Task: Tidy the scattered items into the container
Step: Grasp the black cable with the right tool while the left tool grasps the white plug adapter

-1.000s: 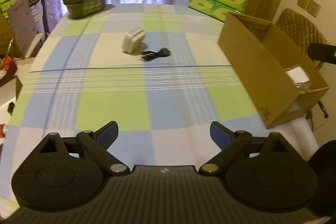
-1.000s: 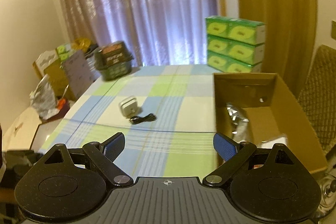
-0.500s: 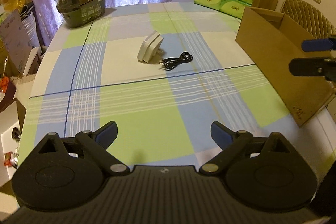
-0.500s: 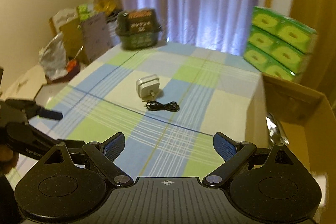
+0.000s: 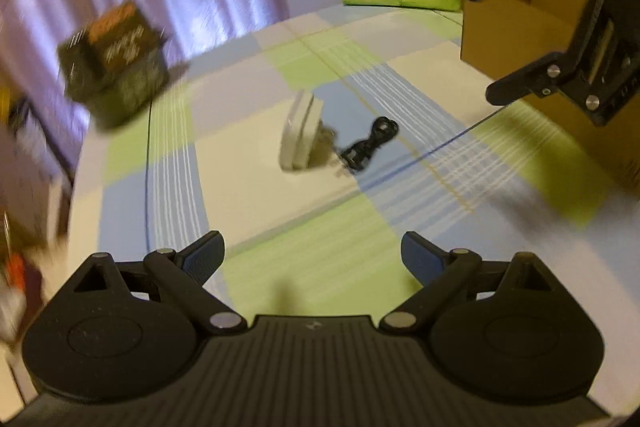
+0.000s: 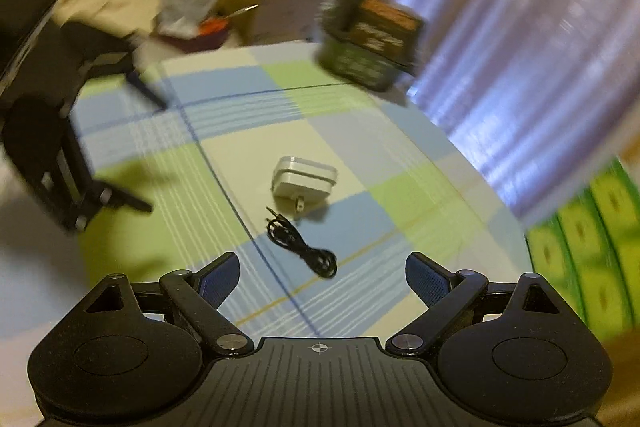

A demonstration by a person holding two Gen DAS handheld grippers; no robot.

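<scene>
Jaws of both the left gripper [image 5: 312, 255] and right gripper [image 6: 320, 275] gape wide, empty, above the surface [image 6: 248, 155]; a black cable [image 6: 302, 249] lies just beside the white charger [image 6: 302, 181].

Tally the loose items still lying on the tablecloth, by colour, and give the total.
White: 1, the charger plug
Black: 1, the coiled cable
Total: 2
</scene>
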